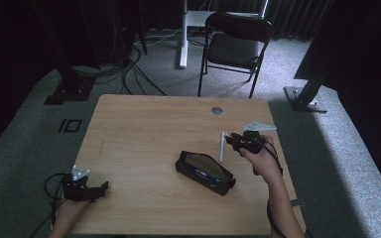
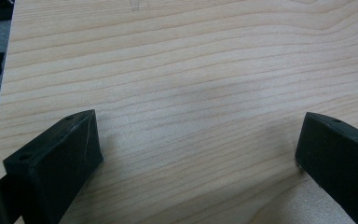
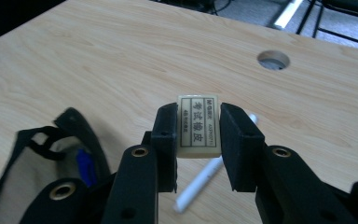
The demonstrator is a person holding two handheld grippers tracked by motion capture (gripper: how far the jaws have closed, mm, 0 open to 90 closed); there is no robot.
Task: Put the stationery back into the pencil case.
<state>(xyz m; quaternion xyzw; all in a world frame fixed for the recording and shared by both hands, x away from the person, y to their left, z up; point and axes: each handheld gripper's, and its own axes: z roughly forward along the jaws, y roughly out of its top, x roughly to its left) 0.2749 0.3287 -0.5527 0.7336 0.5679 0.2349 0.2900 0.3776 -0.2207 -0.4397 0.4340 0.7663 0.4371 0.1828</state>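
The eraser (image 3: 198,125) is clamped between the jaws of the right gripper (image 3: 198,140), held clear of the table (image 1: 144,129) to the right of the case (image 1: 204,172) and above the pen (image 3: 209,179). The pads press its two long side faces; the printed label faces the camera and the block sits square, not tilted.

The step in hand appears to be carrying the eraser to the case. The case lies open, its mouth upward, with a blue item (image 3: 86,168) inside. The pen lies on the table just beside the case, on its right.

To do the step well:
- Keep the grip unchanged during travel; the eraser is smooth and may slip.
- Pass over the case rim, not against it.
- Lower into the open mouth before releasing.
- Avoid brushing the pen.

The left gripper (image 1: 95,190) rests on the table well left of the case, jaws apart and holding nothing.
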